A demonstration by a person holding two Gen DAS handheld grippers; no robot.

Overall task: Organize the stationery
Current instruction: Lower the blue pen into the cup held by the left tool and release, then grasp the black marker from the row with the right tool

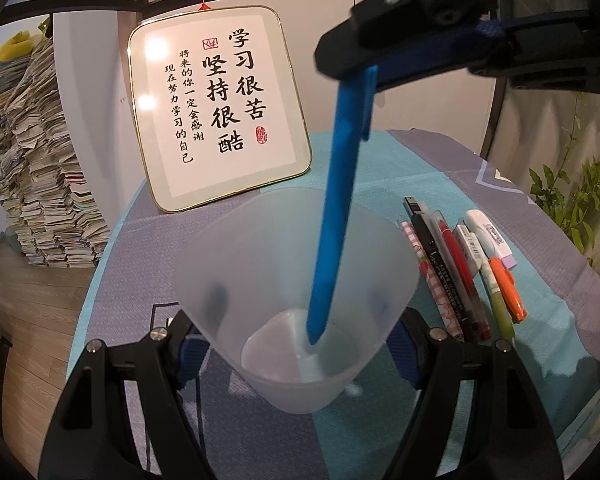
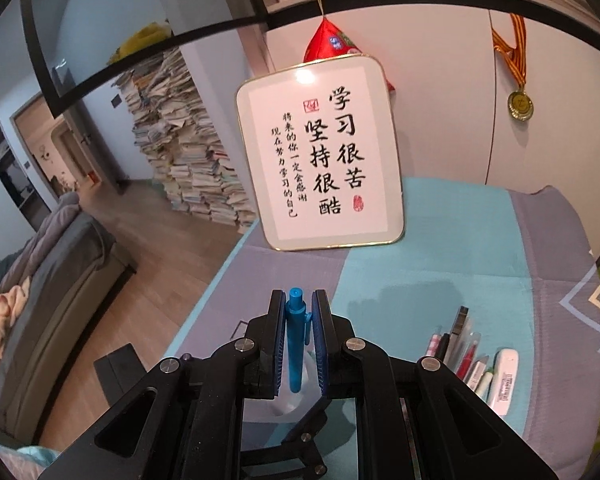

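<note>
Lowering blue pen (image 1: 336, 216) into frosted cup (image 1: 260, 264) | right gripper (image 2: 299, 340) clamps pen near its clip, tip near cup floor | left gripper (image 1: 296, 340) grips cup walls | let go once tip rests; remaining pens (image 1: 456, 276) lie beside

A framed calligraphy sign (image 2: 320, 156) is leaning against the pale wall (image 2: 440, 80) at twelve o'clock, catching lamp glare. At ten o'clock a tall stack of papers (image 2: 184, 148) is rising from the wooden floor (image 2: 172, 248). A grey sofa (image 2: 52, 280) is sitting at eight o'clock, and a medal (image 2: 520, 106) is hanging at two o'clock.
</note>
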